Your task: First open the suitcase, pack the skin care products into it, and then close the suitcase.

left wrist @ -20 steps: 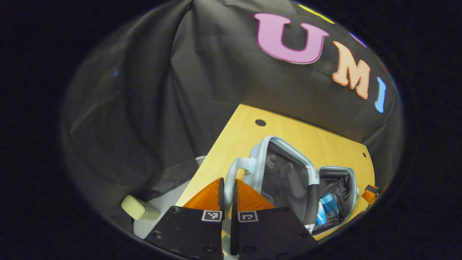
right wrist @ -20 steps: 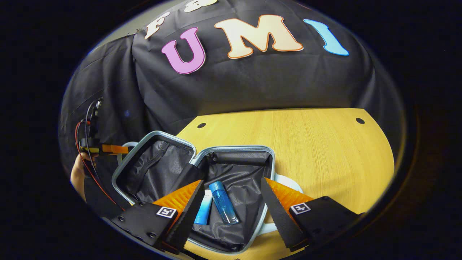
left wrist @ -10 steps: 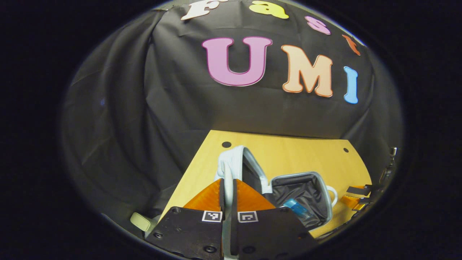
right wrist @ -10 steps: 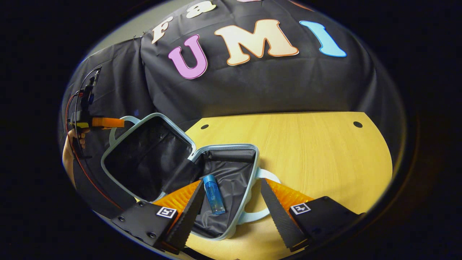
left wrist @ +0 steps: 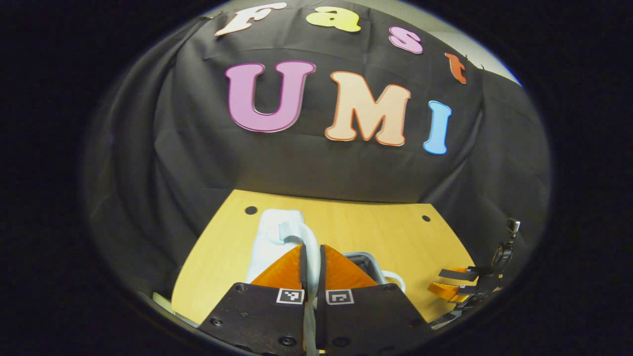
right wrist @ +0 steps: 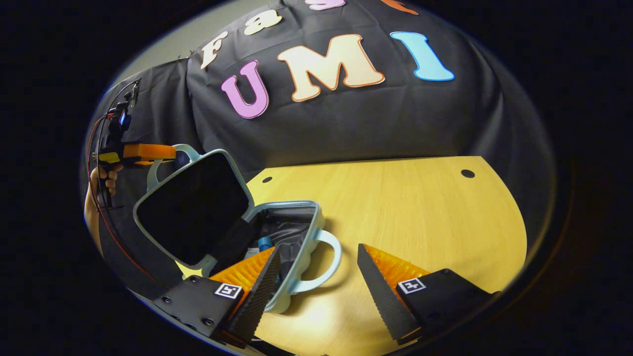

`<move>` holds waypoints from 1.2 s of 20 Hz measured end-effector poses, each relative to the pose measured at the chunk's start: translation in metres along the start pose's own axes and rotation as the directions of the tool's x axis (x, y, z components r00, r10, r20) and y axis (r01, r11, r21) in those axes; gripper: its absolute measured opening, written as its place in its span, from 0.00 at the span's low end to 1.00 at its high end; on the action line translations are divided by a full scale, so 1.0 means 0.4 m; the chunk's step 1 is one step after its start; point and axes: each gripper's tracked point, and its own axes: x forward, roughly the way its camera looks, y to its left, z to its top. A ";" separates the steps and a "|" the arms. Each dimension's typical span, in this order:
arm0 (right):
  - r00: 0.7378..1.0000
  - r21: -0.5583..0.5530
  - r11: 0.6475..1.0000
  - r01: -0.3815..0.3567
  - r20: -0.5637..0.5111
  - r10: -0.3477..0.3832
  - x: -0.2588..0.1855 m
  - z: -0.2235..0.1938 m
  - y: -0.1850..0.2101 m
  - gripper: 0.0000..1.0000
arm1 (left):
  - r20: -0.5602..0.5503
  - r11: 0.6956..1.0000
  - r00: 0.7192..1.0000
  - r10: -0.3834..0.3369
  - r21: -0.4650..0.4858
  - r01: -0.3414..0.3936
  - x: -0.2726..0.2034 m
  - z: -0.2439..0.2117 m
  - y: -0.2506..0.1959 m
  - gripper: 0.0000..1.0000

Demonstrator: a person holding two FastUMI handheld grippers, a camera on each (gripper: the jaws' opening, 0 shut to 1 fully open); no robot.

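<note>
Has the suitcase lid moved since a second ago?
Yes. In the right gripper view the lid has swung up off the table toward the base, pulled by the left gripper clamped on its handle.

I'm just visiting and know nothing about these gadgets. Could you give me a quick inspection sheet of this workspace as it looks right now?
Surface: wooden table, with round holes.
Job's things: suitcase half open, lid raised; blue bottle inside.
Clutter: nothing seen.
Grippers: left gripper shut on the lid handle; right gripper open above the table, beside the base handle.
Cables: red and black wires along the left gripper, by the hand.
Surroundings: black cloth wall.
</note>
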 end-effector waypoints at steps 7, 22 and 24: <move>0.998 0.024 0.998 0.059 0.026 -0.060 -0.053 0.014 -0.091 0.98 | -0.070 0.980 0.977 -0.200 -0.006 0.200 0.103 -0.071 -0.256 0.03; 0.990 0.006 0.995 0.097 0.103 -0.097 -0.202 0.073 -0.234 0.98 | -0.148 0.980 0.973 -0.177 0.062 0.188 0.207 -0.295 -0.500 0.47; 0.982 -0.019 0.995 0.093 0.166 -0.088 -0.222 0.127 -0.241 0.98 | -0.046 0.987 0.992 -0.121 0.097 0.125 0.184 -0.253 -0.506 0.92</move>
